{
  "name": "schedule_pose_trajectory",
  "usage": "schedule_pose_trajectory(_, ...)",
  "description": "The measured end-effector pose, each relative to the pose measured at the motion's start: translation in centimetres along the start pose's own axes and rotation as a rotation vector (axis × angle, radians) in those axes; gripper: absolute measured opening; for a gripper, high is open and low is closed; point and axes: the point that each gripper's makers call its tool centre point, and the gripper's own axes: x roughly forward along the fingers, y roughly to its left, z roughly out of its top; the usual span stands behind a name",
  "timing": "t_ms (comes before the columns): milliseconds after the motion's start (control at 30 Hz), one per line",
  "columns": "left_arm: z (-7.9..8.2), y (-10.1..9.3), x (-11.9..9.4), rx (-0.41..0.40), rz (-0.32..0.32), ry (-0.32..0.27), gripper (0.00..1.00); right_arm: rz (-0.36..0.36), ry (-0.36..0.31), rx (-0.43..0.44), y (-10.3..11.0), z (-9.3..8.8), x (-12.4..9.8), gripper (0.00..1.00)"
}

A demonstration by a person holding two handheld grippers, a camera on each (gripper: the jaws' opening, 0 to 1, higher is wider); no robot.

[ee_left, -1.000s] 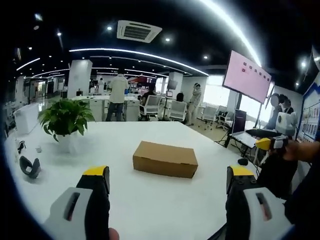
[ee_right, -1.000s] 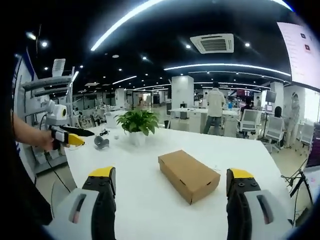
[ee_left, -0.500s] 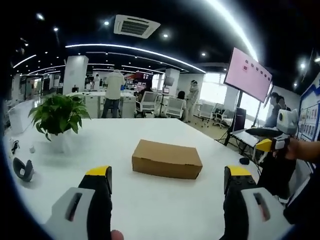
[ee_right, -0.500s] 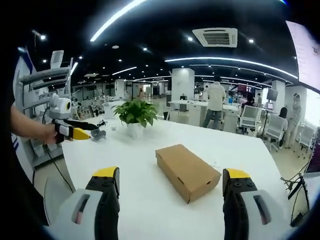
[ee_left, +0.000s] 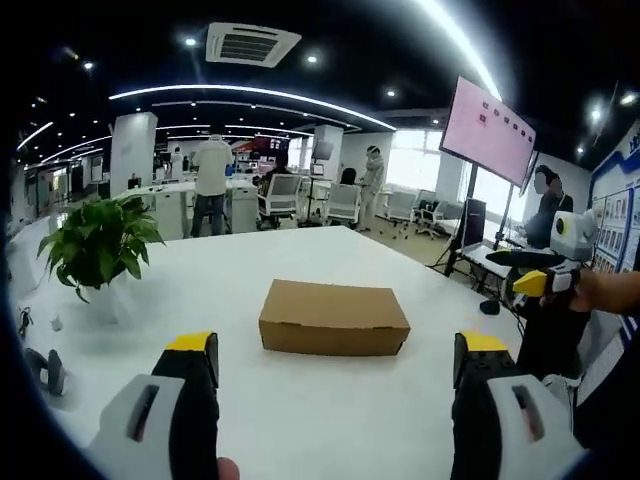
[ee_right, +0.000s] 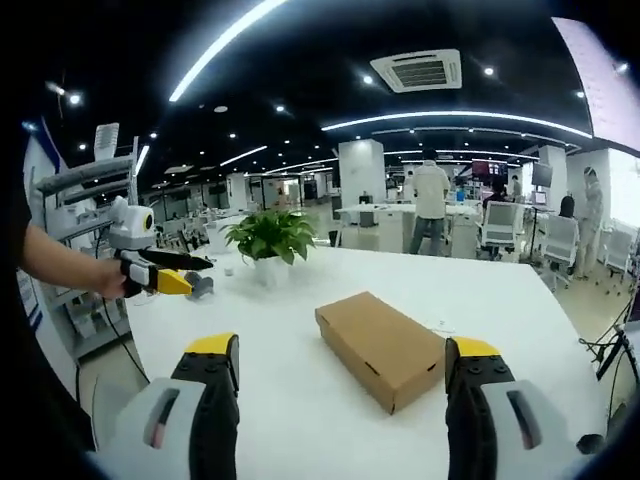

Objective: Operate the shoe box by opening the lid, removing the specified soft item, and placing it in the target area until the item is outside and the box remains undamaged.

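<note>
One white worktop (ee_left: 330,400) carries one closed cardboard shoe box (ee_left: 334,318) near its middle, lid on, and one potted plant (ee_left: 97,245) well apart from it. Left gripper view adds a wall screen (ee_left: 487,130) and a small dark object (ee_left: 50,370) at the worktop's edge; right gripper view shows a shelving rack (ee_right: 85,200) behind the person's hand. Both the left gripper (ee_left: 335,375) and right gripper (ee_right: 340,375) hold their fingers spread wide, gripping nothing, short of the box. Nothing lies between fingers and box.
</note>
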Motion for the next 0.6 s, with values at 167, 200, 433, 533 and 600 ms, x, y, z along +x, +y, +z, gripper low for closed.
schedule_pose_trajectory(167,-1.2,0.3,1.1,0.005,-0.016,0.032,0.96,0.009,0.051,-0.018,0.2,-1.6,0.1,0.81)
schedule_pose_trajectory(200,-1.3,0.4,1.3,0.016,-0.027,0.042,0.96,-0.006,0.071,-0.047,-0.2,-2.0,0.1,0.79)
schedule_pose_trajectory(433,-0.6,0.5,2.7,0.124,-0.074,0.052,0.85,-0.069,0.166,-0.138,-2.0,-2.9,0.3,0.70)
schedule_pose_trajectory(533,-1.0,0.6,3.3,0.139,-0.084,0.047,0.84,-0.064,0.168,-0.150,-2.1,-2.2,0.4,0.72)
schedule_pose_trajectory(600,-1.2,0.8,3.5,0.145,-0.090,0.034,0.81,-0.043,0.157,-0.131,-1.8,-1.8,0.4,0.79)
